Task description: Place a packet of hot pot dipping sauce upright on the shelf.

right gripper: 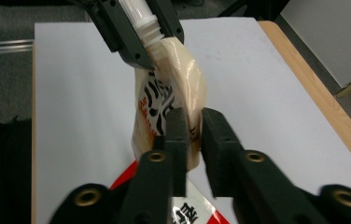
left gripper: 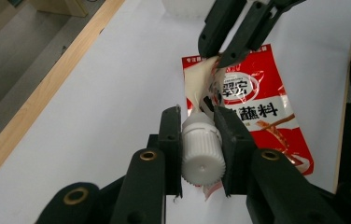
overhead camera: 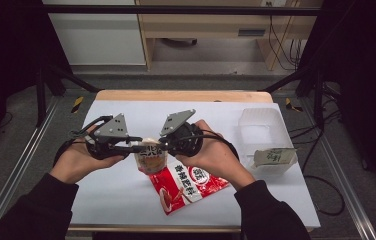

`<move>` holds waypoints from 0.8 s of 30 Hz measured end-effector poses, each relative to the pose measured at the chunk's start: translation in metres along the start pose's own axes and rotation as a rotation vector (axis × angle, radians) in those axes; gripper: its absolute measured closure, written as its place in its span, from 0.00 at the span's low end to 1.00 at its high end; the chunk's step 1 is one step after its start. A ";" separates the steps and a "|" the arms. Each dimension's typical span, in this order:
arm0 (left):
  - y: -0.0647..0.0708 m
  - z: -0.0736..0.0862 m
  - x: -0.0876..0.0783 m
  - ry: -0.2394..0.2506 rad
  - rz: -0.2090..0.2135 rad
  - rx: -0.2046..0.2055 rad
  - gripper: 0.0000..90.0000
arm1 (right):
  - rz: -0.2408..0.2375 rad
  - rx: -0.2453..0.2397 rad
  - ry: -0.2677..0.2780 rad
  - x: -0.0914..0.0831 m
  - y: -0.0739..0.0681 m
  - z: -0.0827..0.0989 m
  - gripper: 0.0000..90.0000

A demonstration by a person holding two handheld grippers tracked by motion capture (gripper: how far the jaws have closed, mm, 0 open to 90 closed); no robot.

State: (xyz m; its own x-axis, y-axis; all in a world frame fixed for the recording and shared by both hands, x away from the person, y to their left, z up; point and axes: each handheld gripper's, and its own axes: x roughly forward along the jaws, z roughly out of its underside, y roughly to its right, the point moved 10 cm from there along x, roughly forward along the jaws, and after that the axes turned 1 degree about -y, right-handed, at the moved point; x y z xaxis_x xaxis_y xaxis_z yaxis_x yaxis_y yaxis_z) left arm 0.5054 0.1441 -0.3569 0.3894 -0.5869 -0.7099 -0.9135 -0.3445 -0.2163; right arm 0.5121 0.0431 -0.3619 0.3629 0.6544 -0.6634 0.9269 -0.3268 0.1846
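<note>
A small spouted pouch (overhead camera: 151, 159) hangs between the two claws near the middle of the high view, lifted just above a red sachet (overhead camera: 188, 187) that lies flat on the white desk (overhead camera: 116, 190). The left claw (overhead camera: 135, 148) is clamped on the pouch's white ribbed cap (left gripper: 201, 151); in the left gripper view its pads press both sides of the cap. The right claw (overhead camera: 162, 146) pinches the cream-coloured body of the pouch, and in the right gripper view (right gripper: 191, 135) the film sits between its pads.

The work in hand looks like unscrewing the cap. The weak point is probably the right claw's hold: it grips thin, slippery film, not the rigid neck, so a twist could make the body spin, crumple or slide free. Squeezing the body harder could push the contents out once the cap loosens, spilling onto the red sachet below.

The red sachet carries large white Chinese characters, of which 蘸料 and 翠宏 read in the left gripper view. The pouch shows bold dark characters, too bent to read. At the right of the high view stands a clear plastic tub (overhead camera: 260, 125) with another small packet (overhead camera: 273, 157) nearby, its print illegible.
</note>
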 end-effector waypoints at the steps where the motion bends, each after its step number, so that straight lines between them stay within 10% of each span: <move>1: -0.001 0.001 0.000 -0.002 -0.001 0.001 0.82 | -0.003 -0.015 -0.010 -0.001 0.000 0.001 0.78; 11: 0.004 0.000 -0.001 0.000 0.017 0.025 0.82 | 0.032 -0.077 -0.100 0.010 0.005 0.008 0.36; 24: 0.016 -0.003 0.002 -0.004 0.054 0.071 0.82 | -0.062 -0.126 -0.191 0.022 -0.003 0.007 0.54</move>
State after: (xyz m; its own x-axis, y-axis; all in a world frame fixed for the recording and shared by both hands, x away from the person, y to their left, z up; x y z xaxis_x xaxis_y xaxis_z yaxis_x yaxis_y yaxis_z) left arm 0.4917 0.1350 -0.3592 0.3391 -0.6003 -0.7244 -0.9392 -0.2598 -0.2244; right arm 0.5162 0.0535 -0.3819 0.2913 0.5254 -0.7995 0.9558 -0.1948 0.2202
